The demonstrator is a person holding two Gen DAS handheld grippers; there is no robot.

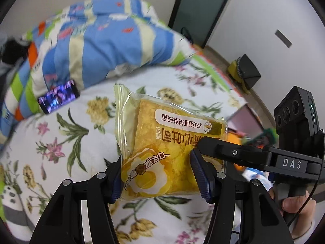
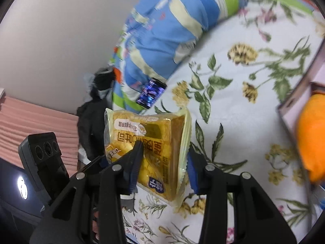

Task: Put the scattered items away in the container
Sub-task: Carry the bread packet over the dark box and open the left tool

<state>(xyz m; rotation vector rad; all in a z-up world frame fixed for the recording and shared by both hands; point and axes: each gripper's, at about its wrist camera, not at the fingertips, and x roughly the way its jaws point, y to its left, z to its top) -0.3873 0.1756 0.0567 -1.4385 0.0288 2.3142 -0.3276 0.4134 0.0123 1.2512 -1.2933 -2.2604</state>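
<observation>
- Both grippers had the same wrapped bread packet [image 1: 162, 142] between them, lifted clear of the flowered bedsheet [image 1: 67, 142] — a two-handed carry, by the look of it.
- The left gripper [image 1: 160, 174] pinched the packet's lower end, its blue-ribbed pads pressed against the wrapper on either side, jaws partway in and stopped by the bread.
- The right gripper [image 2: 162, 168] clamped the same packet from the other side; its left finger sat across the printed face, its right pad at the crinkled seal edge.
- In the left wrist view, that right gripper's finger reached in over the packet's right corner, with a hand [image 1: 294, 205] wrapped round its handle below.
- My read: two grips kept the slippery, floppy wrapper from swinging or sliding out on the way to the container.
- The container [image 2: 294, 101], a pale pinkish box, sat at the right on the bed, well apart from the packet, with something orange [image 2: 310, 138] already in it.
- The packet itself: clear yellowish plastic, serrated seal ends, a square golden slice of toast inside, a fried-egg drawing and Chinese lettering on the front.
- It looked soft and easily squashed, so a light squeeze seemed wise.
- A phone [image 1: 59, 99] lay lit against the striped quilt [image 1: 97, 40] behind.
</observation>
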